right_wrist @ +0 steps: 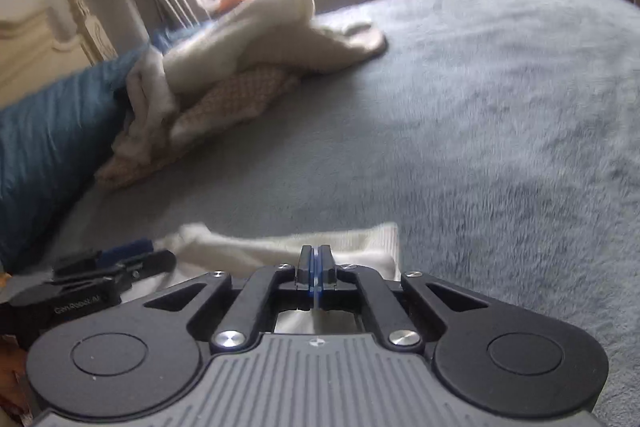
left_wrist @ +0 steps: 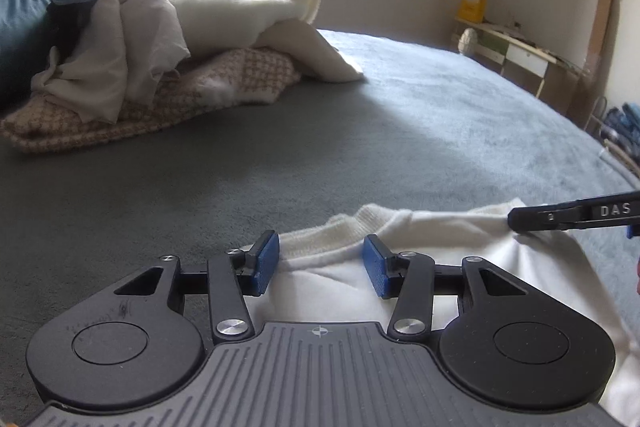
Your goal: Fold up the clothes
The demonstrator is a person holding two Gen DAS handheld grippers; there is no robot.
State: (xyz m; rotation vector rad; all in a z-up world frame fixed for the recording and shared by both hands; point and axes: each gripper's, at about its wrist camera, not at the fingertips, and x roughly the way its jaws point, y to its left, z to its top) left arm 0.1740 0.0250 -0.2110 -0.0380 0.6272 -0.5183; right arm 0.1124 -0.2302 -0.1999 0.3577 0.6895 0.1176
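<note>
A white sweater (left_wrist: 460,239) with a ribbed collar (left_wrist: 320,239) lies flat on the grey bed cover (left_wrist: 360,147), close in front of both cameras. My left gripper (left_wrist: 320,263) is open: its blue pads (left_wrist: 266,263) straddle the collar without pressing on it. My right gripper (right_wrist: 316,263) is shut, with its pads together at the sweater's (right_wrist: 248,247) far edge. In the left wrist view its tip (left_wrist: 516,221) pinches the shoulder cloth, which puckers around it. The left gripper (right_wrist: 120,255) shows at the left of the right wrist view.
A heap of clothes (left_wrist: 160,47), cream, beige and checked, sits at the far left of the bed beside a teal pillow (right_wrist: 48,131). A low desk (left_wrist: 516,47) stands along the right wall. The bed's edge curves past on the right.
</note>
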